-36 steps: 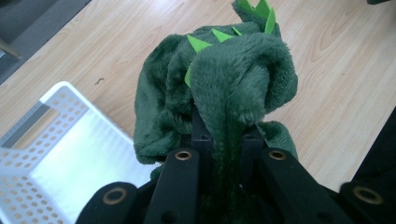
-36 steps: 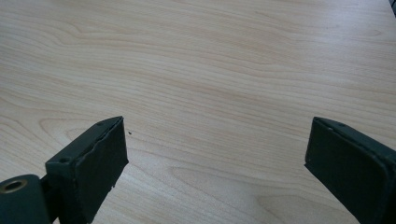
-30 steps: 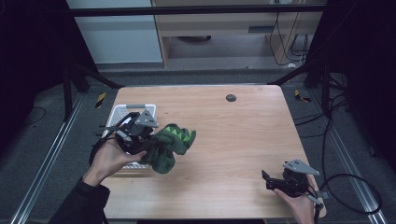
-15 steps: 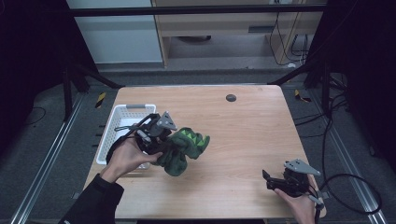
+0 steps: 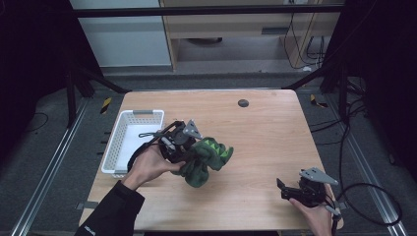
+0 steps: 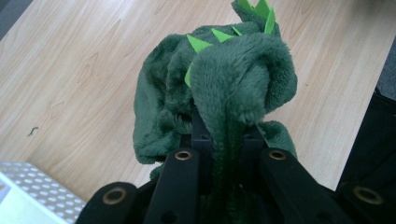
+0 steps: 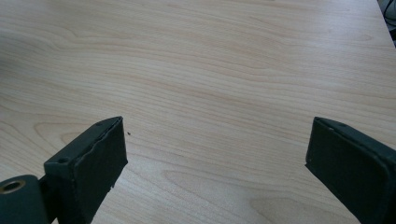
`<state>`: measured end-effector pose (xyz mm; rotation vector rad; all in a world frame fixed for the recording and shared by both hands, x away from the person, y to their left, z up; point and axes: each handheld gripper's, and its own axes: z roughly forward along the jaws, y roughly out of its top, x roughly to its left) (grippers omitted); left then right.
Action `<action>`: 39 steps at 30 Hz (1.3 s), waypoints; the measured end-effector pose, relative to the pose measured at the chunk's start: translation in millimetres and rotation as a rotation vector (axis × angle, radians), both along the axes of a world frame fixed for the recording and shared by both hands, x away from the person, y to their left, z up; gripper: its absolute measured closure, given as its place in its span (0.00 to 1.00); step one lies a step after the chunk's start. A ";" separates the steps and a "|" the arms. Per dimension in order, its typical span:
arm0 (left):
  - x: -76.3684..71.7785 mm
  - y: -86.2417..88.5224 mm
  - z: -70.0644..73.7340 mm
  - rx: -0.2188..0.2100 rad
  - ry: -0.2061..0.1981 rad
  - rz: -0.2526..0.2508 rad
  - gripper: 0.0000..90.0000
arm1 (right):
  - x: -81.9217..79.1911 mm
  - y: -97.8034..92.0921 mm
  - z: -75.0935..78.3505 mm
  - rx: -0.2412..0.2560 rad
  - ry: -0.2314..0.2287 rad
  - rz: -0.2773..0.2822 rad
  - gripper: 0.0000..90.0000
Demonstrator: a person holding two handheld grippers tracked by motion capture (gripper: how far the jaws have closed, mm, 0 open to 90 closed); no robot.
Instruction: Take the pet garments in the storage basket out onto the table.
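A dark green plush dinosaur with light green spikes hangs over the wooden table, held up by my left gripper, which is shut on it. In the left gripper view the plush dinosaur is pinched between the black jaws, its body drooping forward over the tabletop. My right gripper rests near the table's front right corner, open, with nothing between its fingers; bare wood shows between them.
A white perforated basket stands at the table's left edge, just left of the held toy; its corner shows in the left gripper view. A small dark disc lies near the far edge. Cables trail on the floor at right.
My left gripper has carried the plush dinosaur rightward, away from the basket and toward the middle of the table. The right gripper has stayed put.
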<state>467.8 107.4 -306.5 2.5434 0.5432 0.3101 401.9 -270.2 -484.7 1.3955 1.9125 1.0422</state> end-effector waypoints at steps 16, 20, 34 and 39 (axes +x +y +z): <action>9.2 -20.5 -17.8 0.013 0.020 -0.028 0.91 | 0.0 0.0 0.2 0.000 -0.003 -0.003 0.06; 11.4 -25.1 -22.6 0.021 0.027 -0.032 0.91 | -0.2 0.2 -0.1 -0.003 -0.004 -0.002 0.06; 19.4 -40.5 -45.1 0.051 0.063 -0.054 0.91 | 0.1 -1.3 0.4 -0.006 -0.016 -0.011 0.05; 21.4 -46.6 -53.9 0.067 0.079 -0.059 0.91 | 0.2 -0.6 0.3 -0.007 -0.015 -0.006 0.05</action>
